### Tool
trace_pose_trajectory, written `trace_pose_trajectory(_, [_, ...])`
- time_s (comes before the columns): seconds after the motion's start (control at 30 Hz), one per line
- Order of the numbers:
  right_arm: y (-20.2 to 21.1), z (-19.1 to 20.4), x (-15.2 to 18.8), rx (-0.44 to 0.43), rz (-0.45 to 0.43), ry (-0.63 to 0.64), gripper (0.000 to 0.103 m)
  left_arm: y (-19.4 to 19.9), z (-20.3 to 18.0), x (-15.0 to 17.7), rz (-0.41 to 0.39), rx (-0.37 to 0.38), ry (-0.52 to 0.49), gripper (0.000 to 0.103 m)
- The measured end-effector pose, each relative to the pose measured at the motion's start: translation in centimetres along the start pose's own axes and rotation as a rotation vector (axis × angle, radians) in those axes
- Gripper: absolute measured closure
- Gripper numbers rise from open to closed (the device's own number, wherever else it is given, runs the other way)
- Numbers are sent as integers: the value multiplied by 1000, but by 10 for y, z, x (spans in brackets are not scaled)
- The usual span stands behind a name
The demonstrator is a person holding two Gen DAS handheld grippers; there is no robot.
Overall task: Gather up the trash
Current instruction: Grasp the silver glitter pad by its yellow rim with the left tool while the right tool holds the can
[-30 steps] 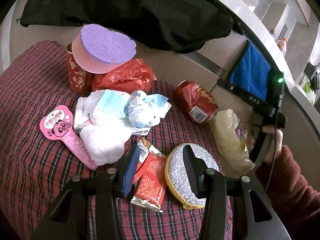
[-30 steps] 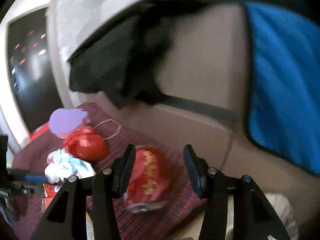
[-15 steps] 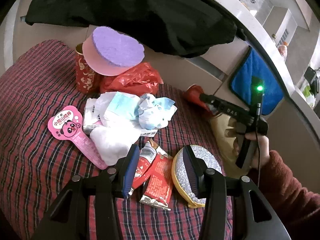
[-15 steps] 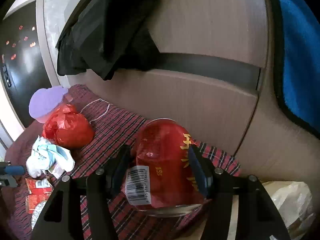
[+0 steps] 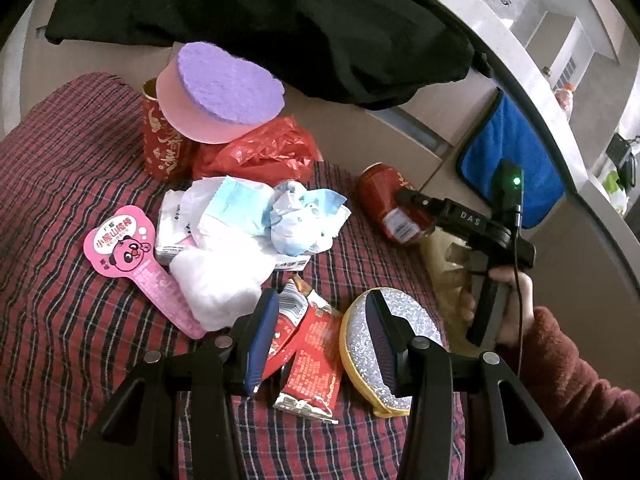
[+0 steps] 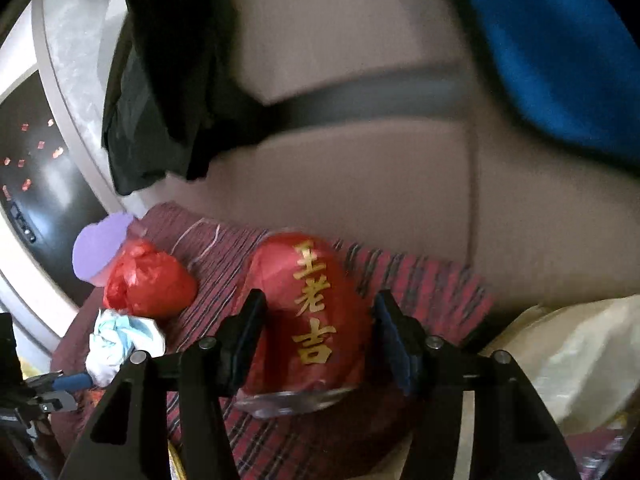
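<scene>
Right tongs straddle the red can, released, not yet pinching; left tongs hover released above the snack wrapper.

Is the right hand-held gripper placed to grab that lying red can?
Probably yes. The right hand-held gripper has the red can between its open fingers, and nothing blocks either side.

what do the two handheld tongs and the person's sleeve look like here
Both tongs are matte black frames with silver screw heads and blue pads inside the fingers: the left tongs, the right tongs. Seen from the left wrist, the right unit's body reads "DAS", shows a green light and trails a thin black cable. The sleeve is dark red fuzzy knit.
</scene>
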State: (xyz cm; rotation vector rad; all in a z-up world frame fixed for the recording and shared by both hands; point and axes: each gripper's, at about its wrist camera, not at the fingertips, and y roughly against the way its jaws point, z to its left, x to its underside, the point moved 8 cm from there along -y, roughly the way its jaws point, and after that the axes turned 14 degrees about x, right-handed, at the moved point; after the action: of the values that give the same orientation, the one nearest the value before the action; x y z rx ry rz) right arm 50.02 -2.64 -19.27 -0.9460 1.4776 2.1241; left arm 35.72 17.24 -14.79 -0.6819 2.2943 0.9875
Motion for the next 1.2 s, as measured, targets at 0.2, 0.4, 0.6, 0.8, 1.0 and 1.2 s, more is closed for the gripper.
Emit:
trace_pose_trajectory(0.2, [-19,37,9,-37,68,127,52,5,4,0,-4,-5,4,57])
trace_pose_trajectory(0.4, [3,53,0,-33,-27,143,54,4,2,8,14,-1,-3,57])
trace_pose_trajectory(0.6, [56,48,10,23,-66,158,54,-9,-18,28,61,37,-7,57])
trace_pose_trajectory(0.8, [119,38,65,33,-67,165,59,-19,-30,38,81,54,43,57])
trace_pose_trajectory(1.0, [136,44,122,-35,-16,112,59,-26,-23,37,62,-3,94,57])
trace_pose_trajectory(1.2, [131,49,137,-93,7,43,59,-18,-6,39,53,-17,194,57])
